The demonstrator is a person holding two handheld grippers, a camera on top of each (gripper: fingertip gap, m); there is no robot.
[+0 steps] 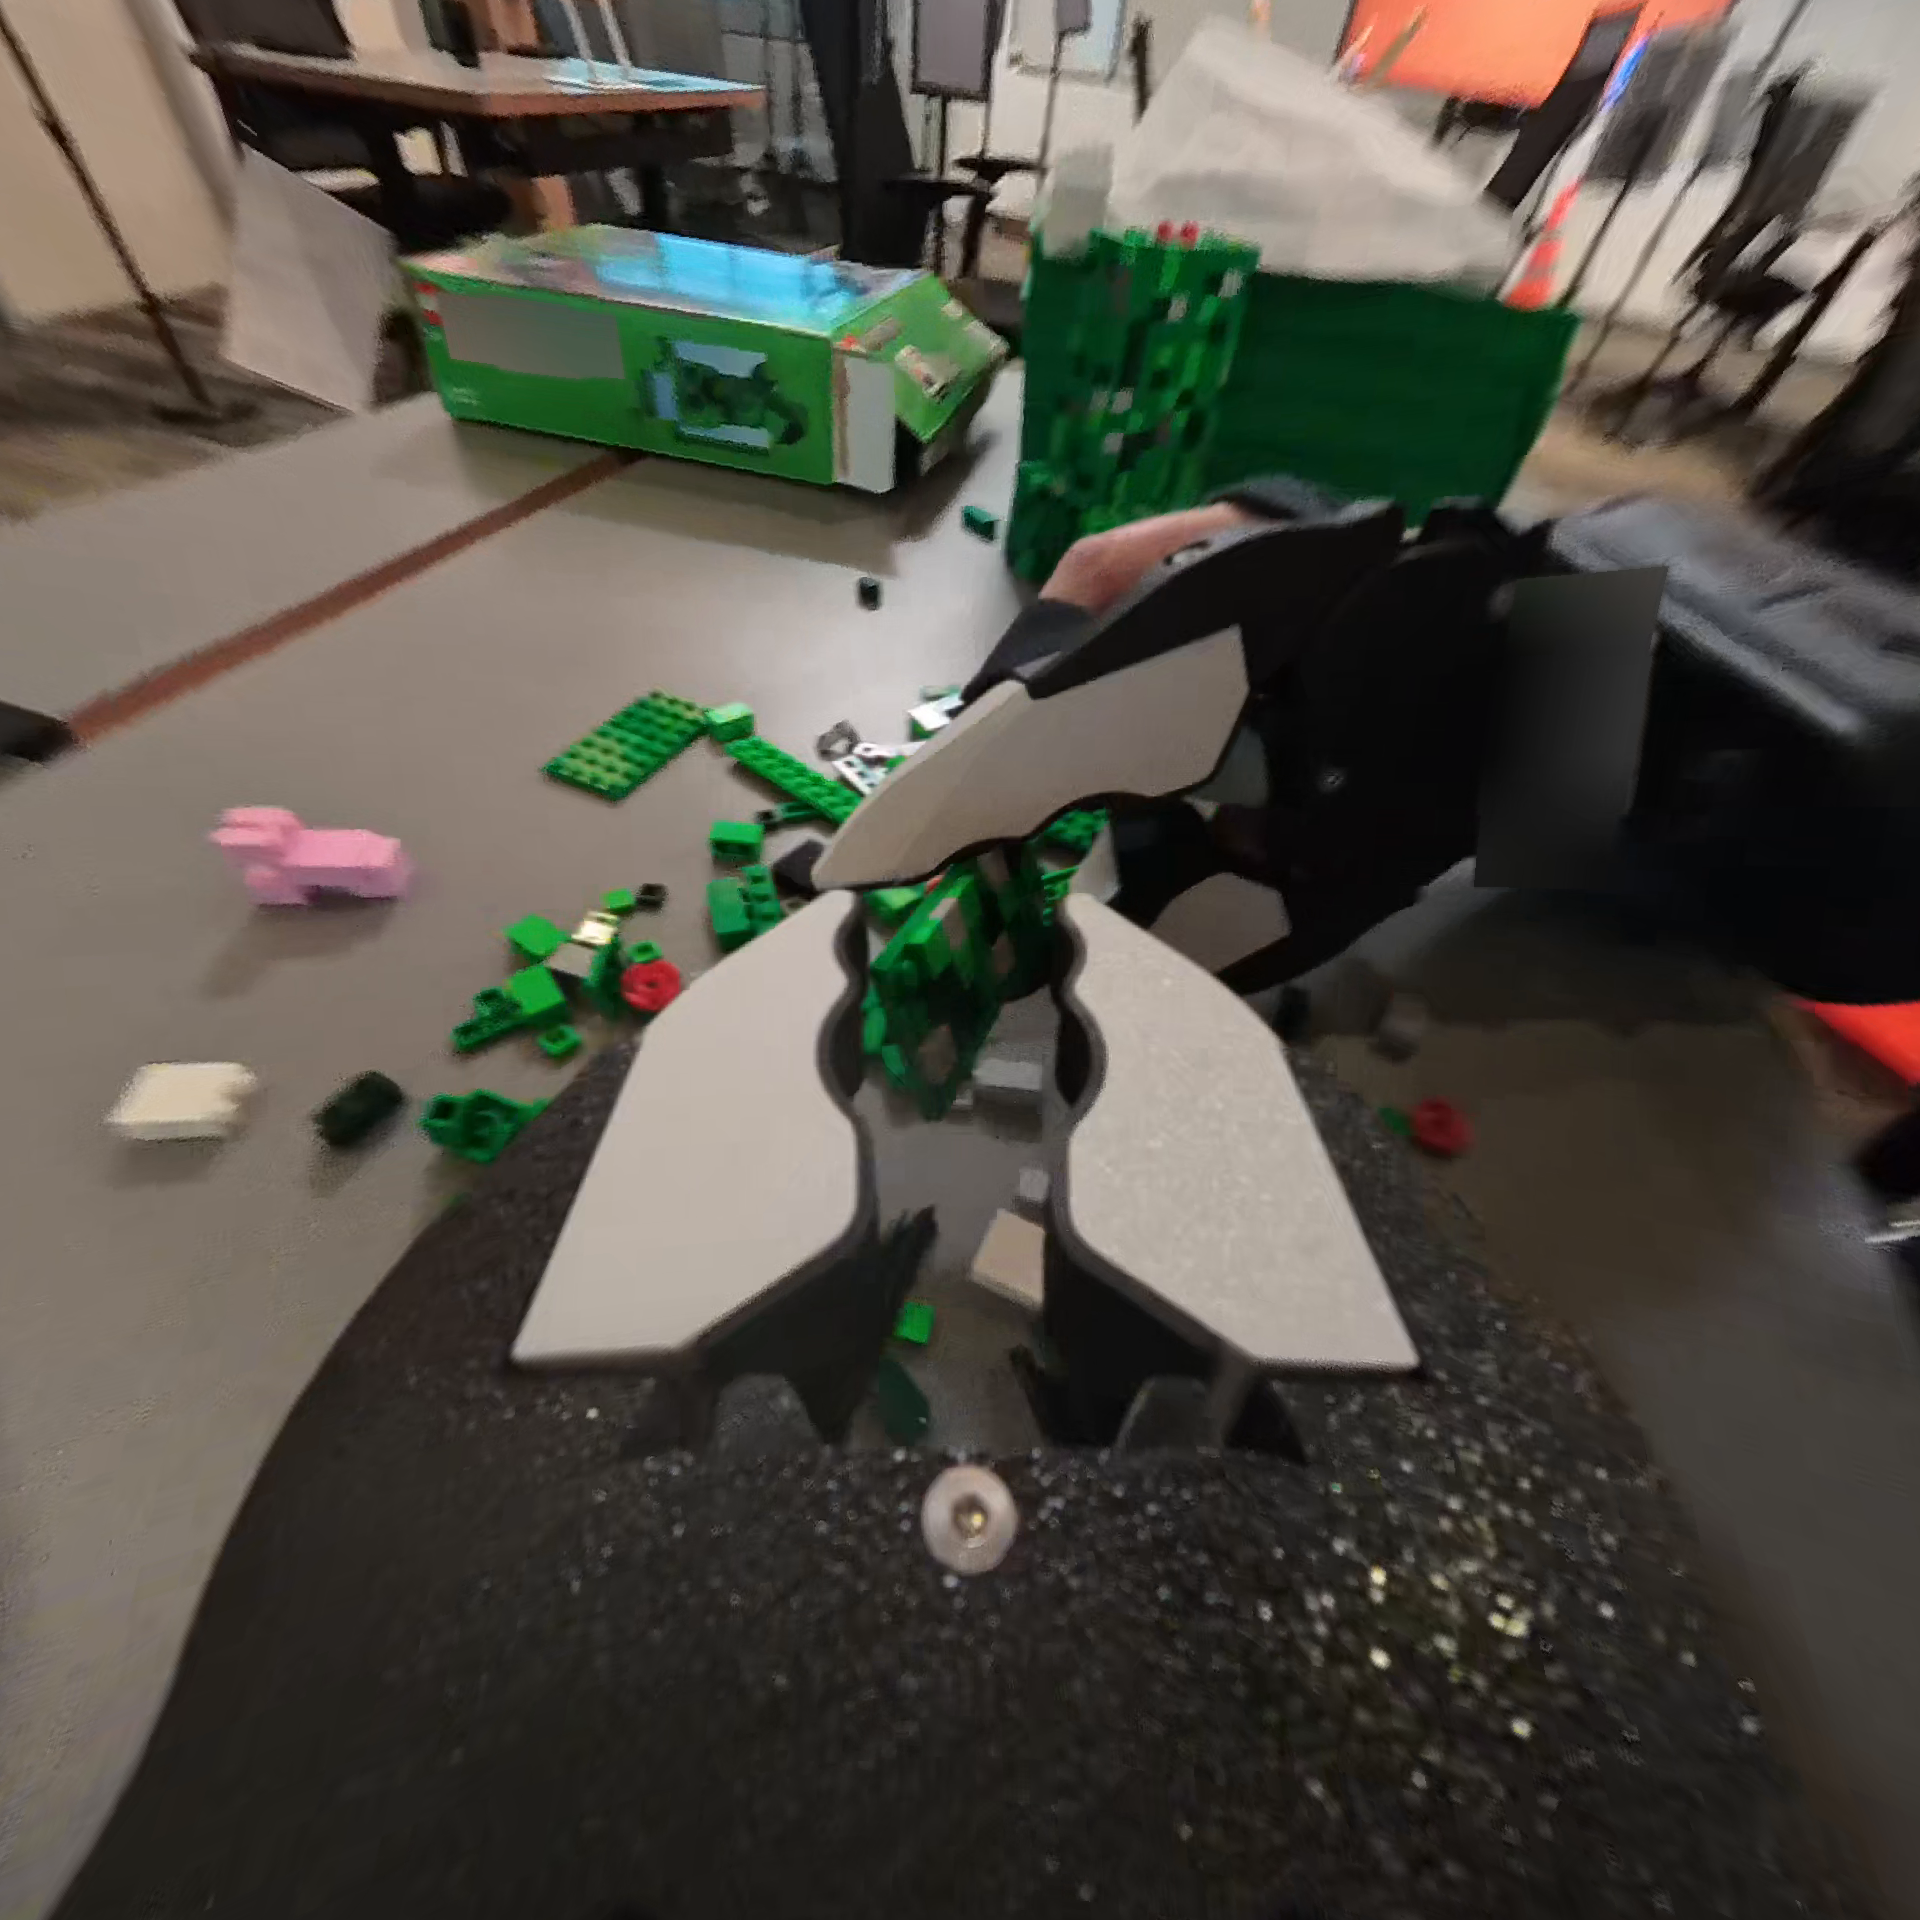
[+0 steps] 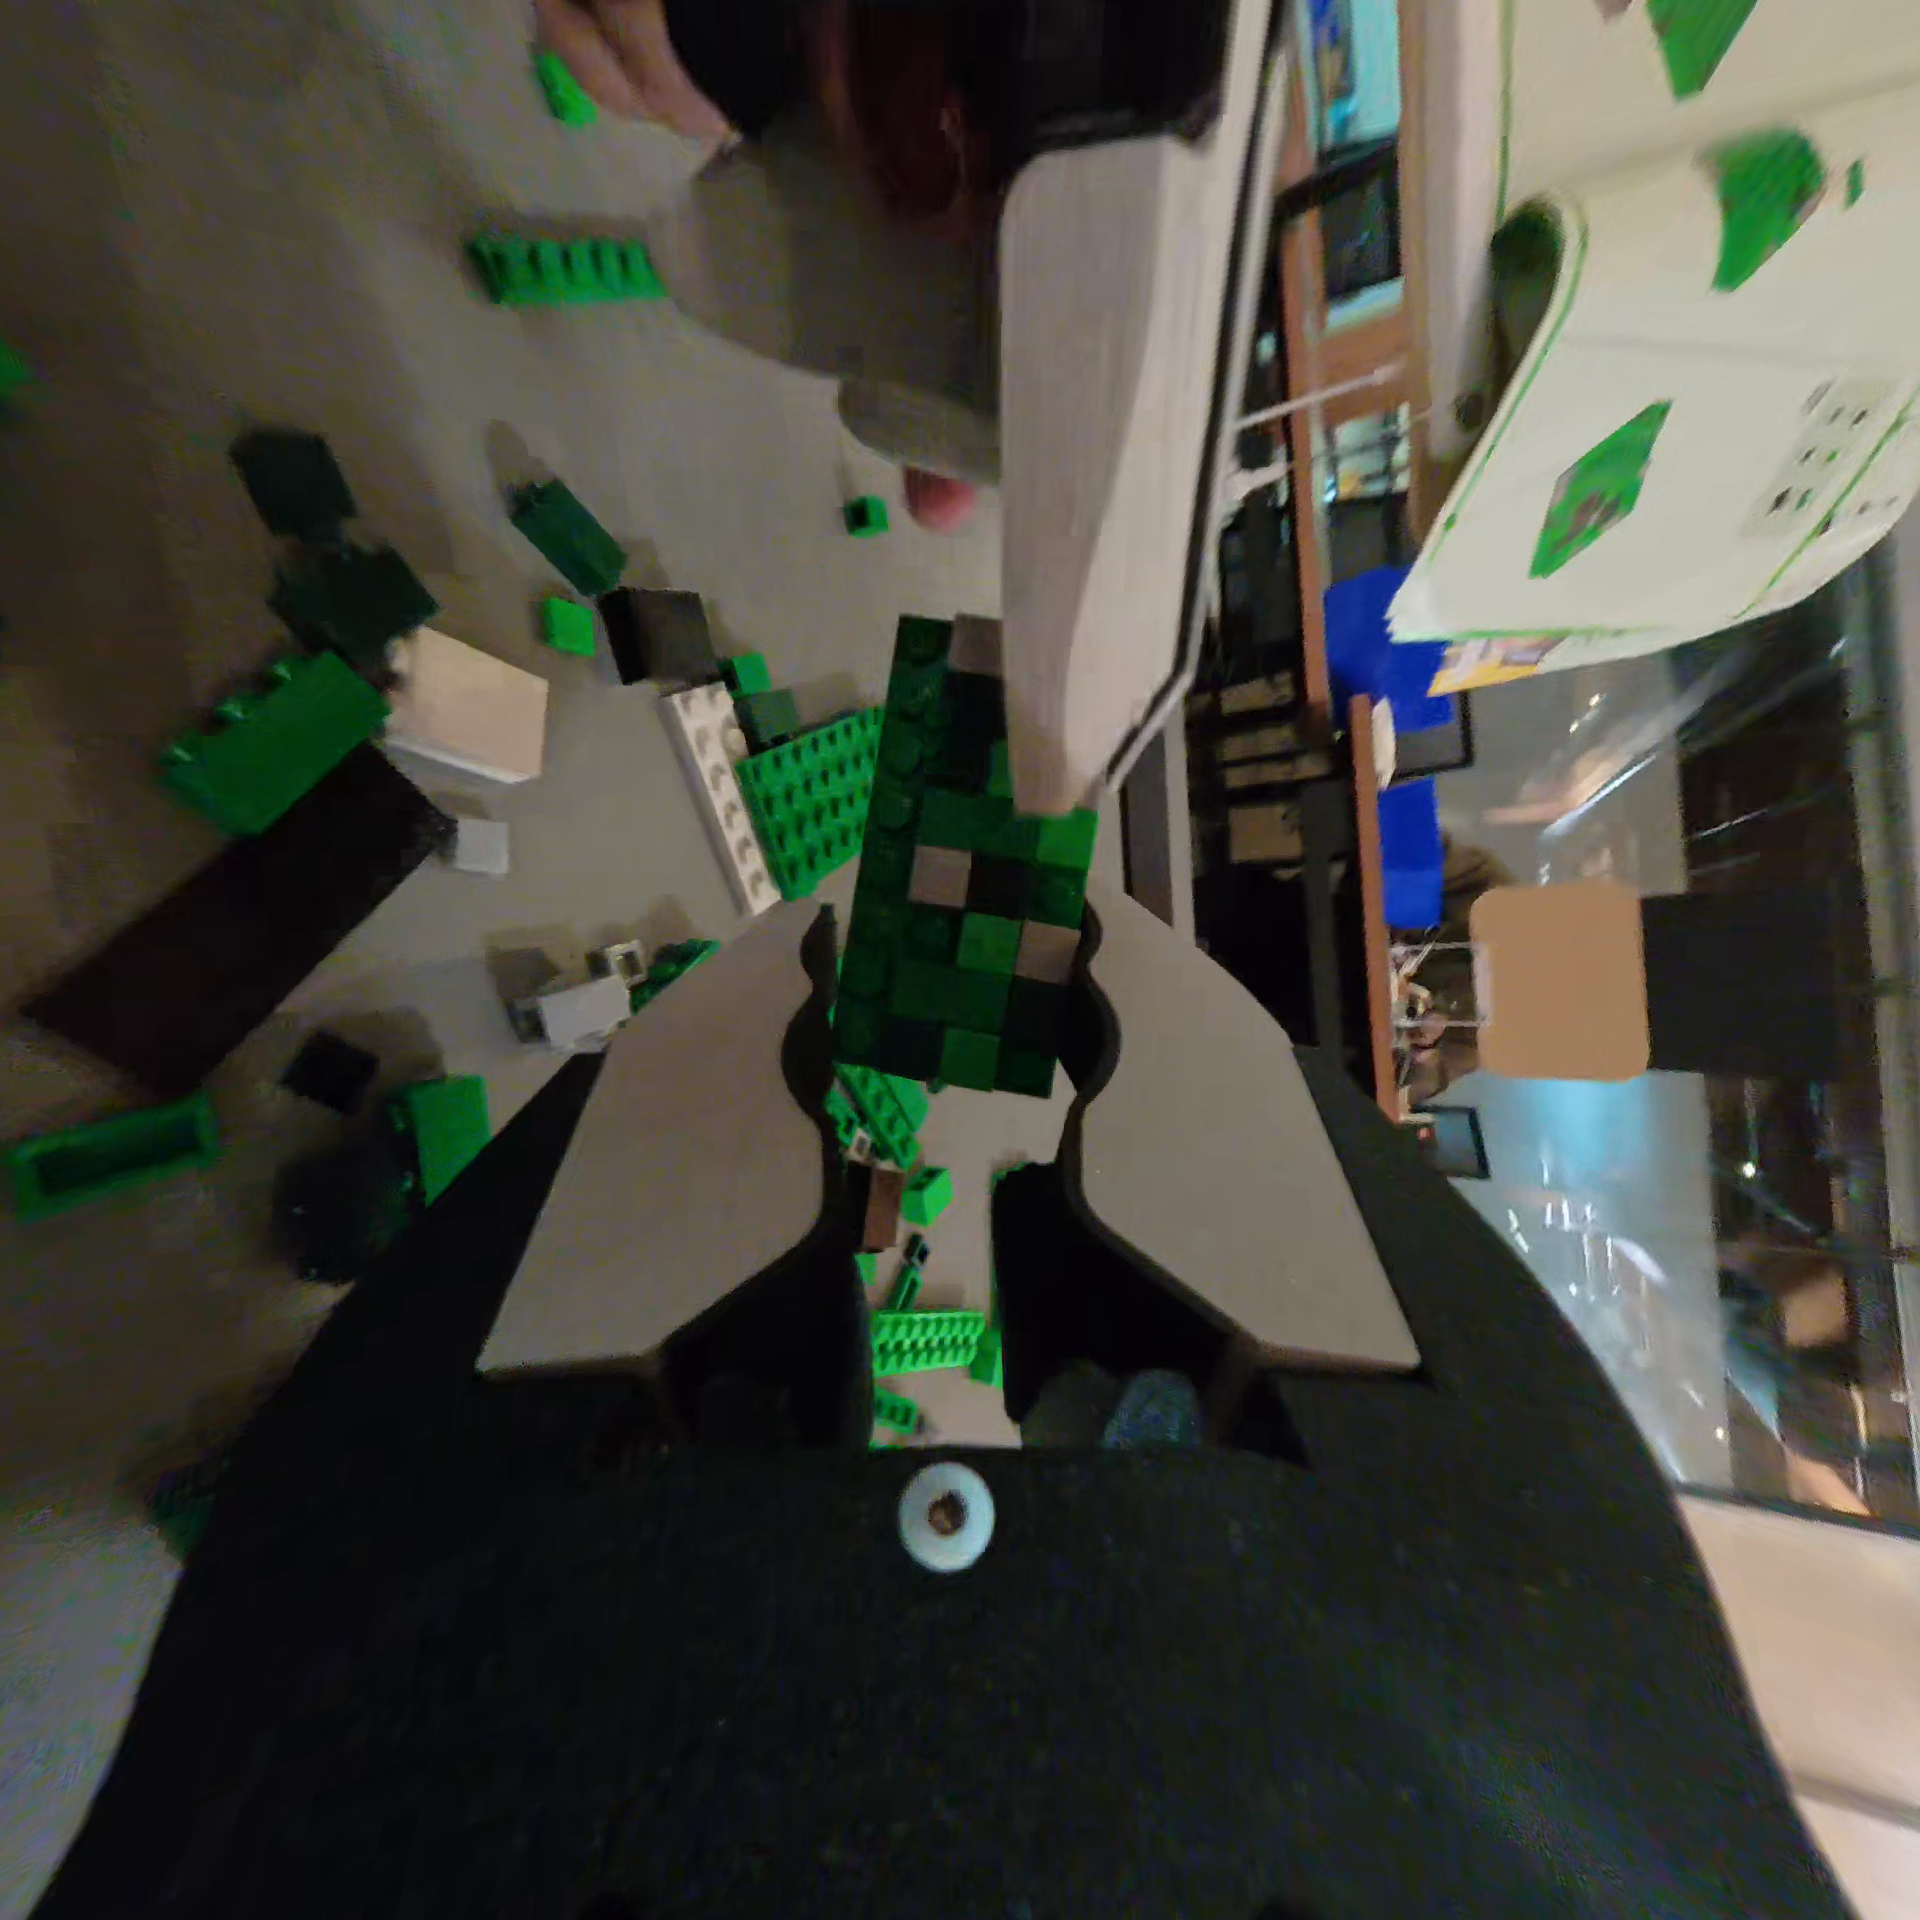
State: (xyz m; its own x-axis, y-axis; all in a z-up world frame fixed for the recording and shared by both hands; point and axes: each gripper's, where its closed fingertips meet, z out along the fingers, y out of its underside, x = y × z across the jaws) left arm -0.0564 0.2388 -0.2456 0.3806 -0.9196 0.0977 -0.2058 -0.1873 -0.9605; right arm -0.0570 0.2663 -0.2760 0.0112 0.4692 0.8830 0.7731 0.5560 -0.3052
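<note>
- The left gripper is holding its fingers part way apart around a green brick panel, a flat piece built of green, dark and grey bricks; whether the pads are pressing on it or just flanking it cannot be told from the left wrist view.
- The right gripper is closing on the same green brick panel from the opposite side, and its fingers are sitting against the panel's two long edges at its near end, pinching it.
- In the left wrist view the right gripper is coming in from the far right, its pale finger lying just over the top of the panel, so the two grippers are meeting nose to nose with the panel between them.
- In the right wrist view the panel's long axis is running straight away from the right gripper, along its fingers, toward a pale finger of the left gripper at the panel's far end.
- The panel is being held up off the grey table, above a scatter of loose green bricks.
- A pink brick animal is standing well to the left, and a green box is lying at the far side beside a tall green brick build.
</note>
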